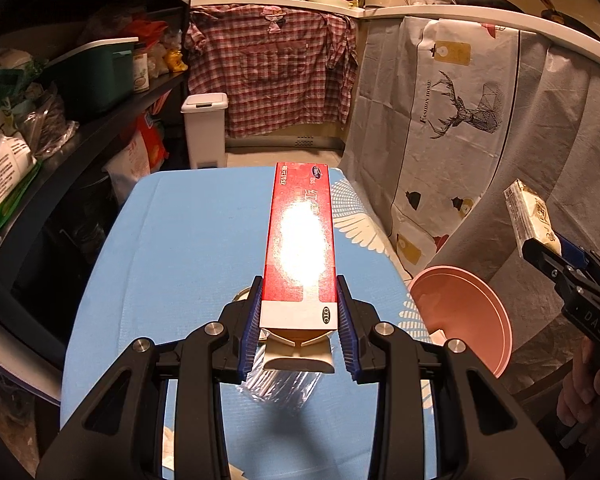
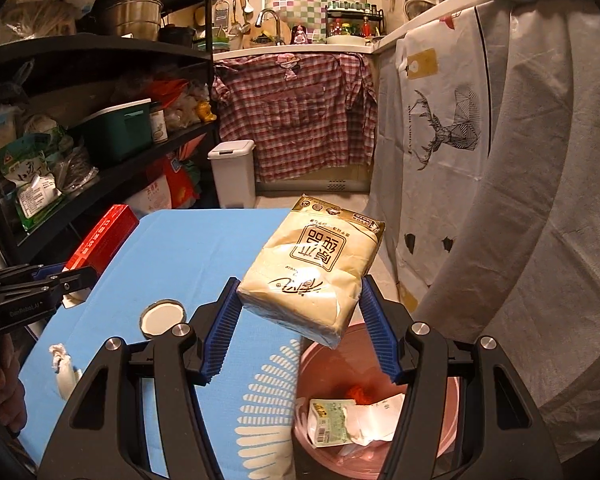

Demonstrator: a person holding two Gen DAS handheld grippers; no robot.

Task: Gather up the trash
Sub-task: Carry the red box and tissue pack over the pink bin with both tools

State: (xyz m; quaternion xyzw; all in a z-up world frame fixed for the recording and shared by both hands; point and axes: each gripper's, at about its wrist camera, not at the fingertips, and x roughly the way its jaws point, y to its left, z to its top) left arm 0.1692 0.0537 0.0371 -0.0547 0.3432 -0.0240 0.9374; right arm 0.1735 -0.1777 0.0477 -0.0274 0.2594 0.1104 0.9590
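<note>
My right gripper (image 2: 300, 312) clamps the tissue pack (image 2: 314, 266) just above the pink bin (image 2: 456, 420) holding wrappers; released early, I think it lands on the tabletop (image 2: 204, 248). My left gripper (image 1: 300, 320) grips the red box (image 1: 300, 240), still over the tabletop, bin to its right.

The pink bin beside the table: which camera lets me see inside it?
The right wrist view. It looks down into the pink bin, showing crumpled paper and a labelled wrapper inside, below the tissue pack held in the right gripper. The left wrist view shows only the bin's rim and outer side.
</note>
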